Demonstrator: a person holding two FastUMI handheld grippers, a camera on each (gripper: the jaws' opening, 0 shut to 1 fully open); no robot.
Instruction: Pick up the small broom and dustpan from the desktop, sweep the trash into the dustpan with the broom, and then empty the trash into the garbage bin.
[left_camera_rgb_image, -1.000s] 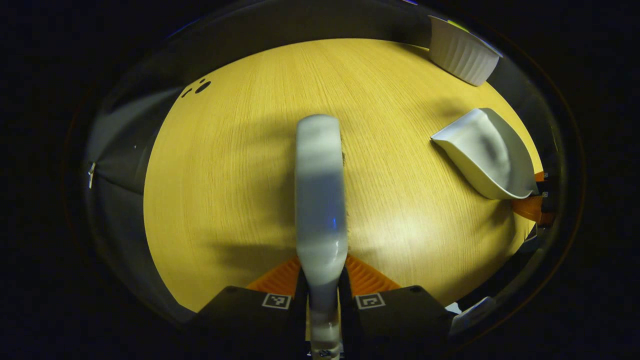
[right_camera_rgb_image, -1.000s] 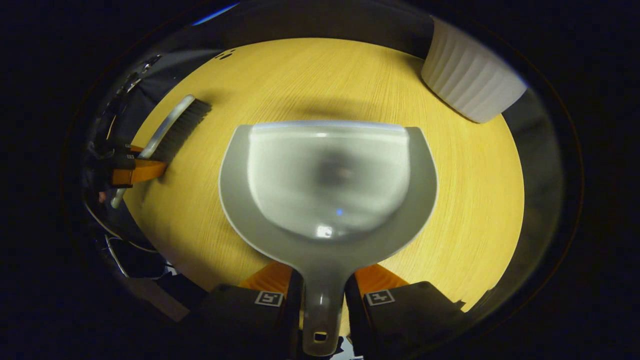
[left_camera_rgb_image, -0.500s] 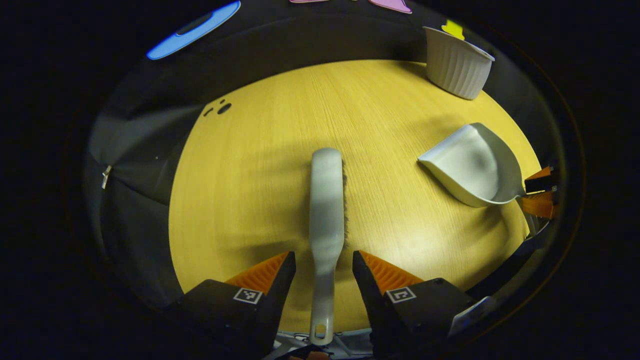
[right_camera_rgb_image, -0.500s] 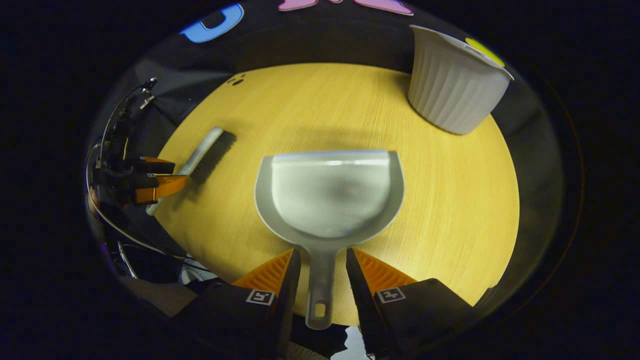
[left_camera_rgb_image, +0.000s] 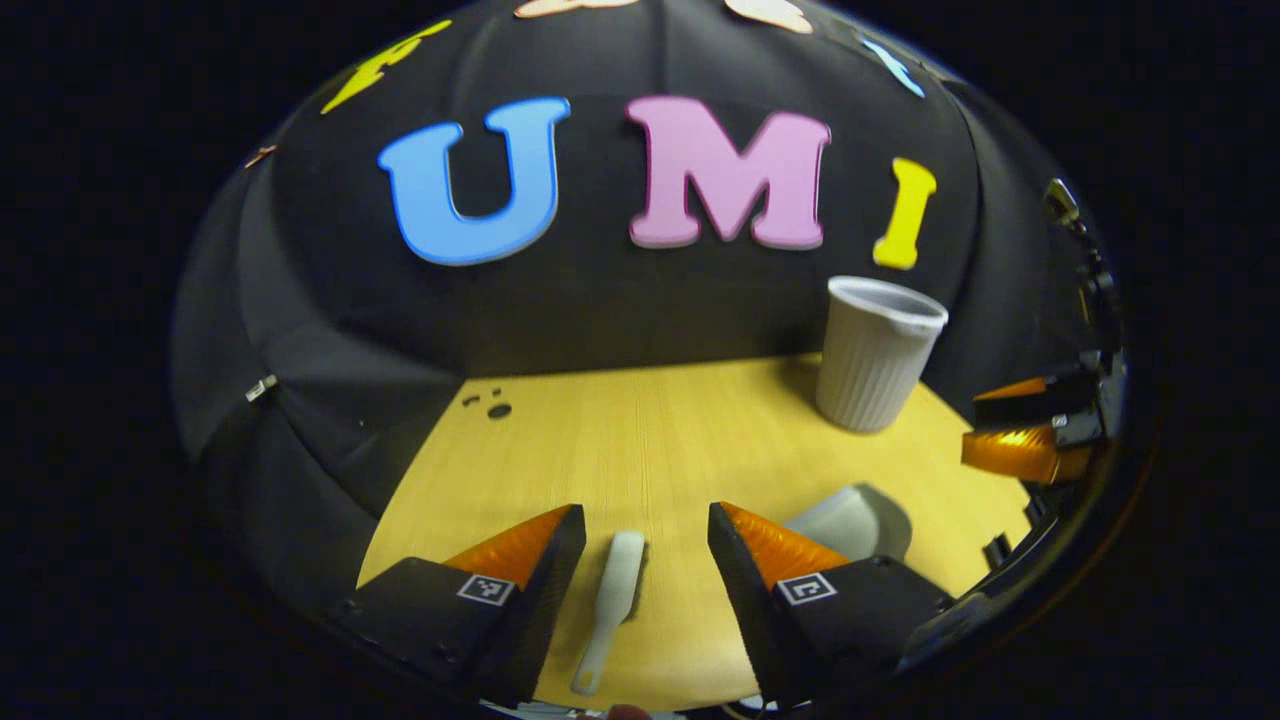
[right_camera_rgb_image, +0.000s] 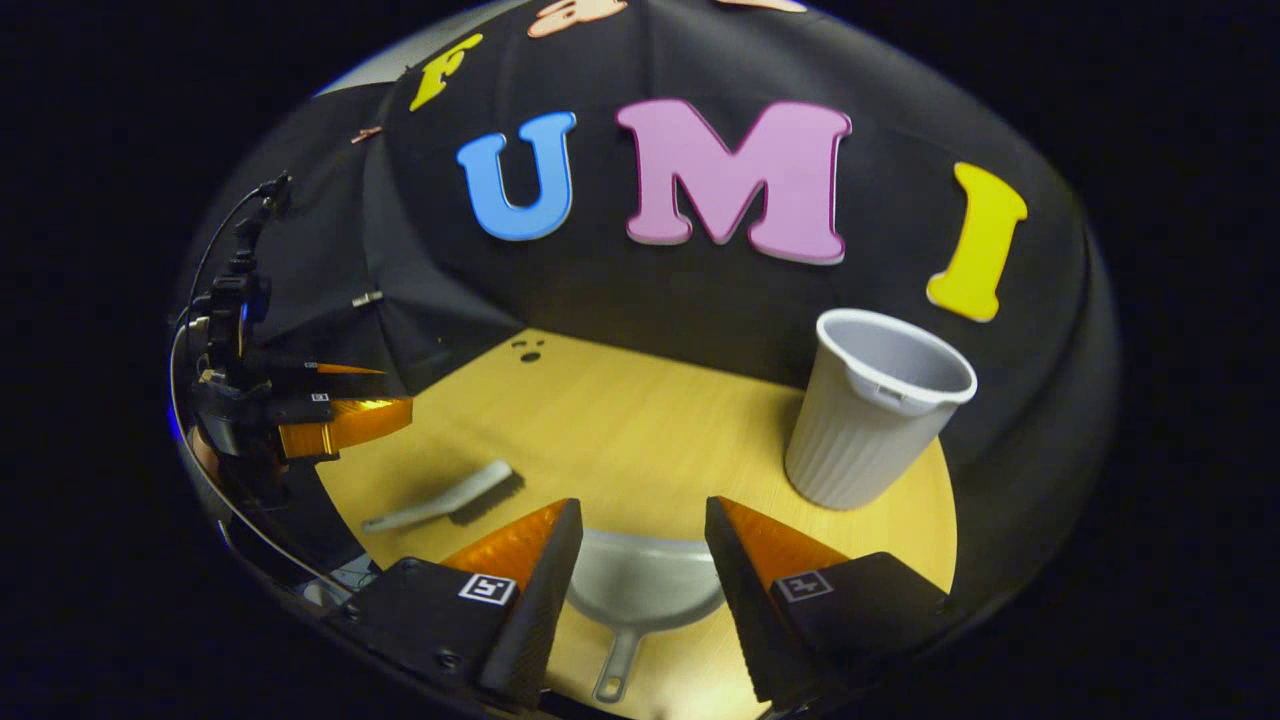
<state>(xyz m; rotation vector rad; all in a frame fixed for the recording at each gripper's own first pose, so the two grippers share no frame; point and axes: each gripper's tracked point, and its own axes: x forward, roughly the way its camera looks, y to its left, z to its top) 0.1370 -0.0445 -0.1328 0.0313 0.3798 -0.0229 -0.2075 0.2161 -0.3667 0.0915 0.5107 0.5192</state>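
left gripper view: broom (left_camera_rgb_image: 612, 580) and dustpan (right_camera_rgb_image: 640, 590) lie released on the surface (left_camera_rgb_image: 640, 430). both grippers' fingers (left_camera_rgb_image: 540, 550) gape wide, holding nothing. task looks finished.

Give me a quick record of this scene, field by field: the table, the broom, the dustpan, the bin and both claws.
surface: round yellow wooden table
broom: small broom lying flat on the table, handle toward the camera, between the open fingers of the left claw, untouched
dustpan: grey dustpan lying flat on the table below the right claw, not gripped
bin: white ribbed garbage bin upright at the table's far right edge, contents not visible
left claw: open
right claw: open
trash on table: none visible
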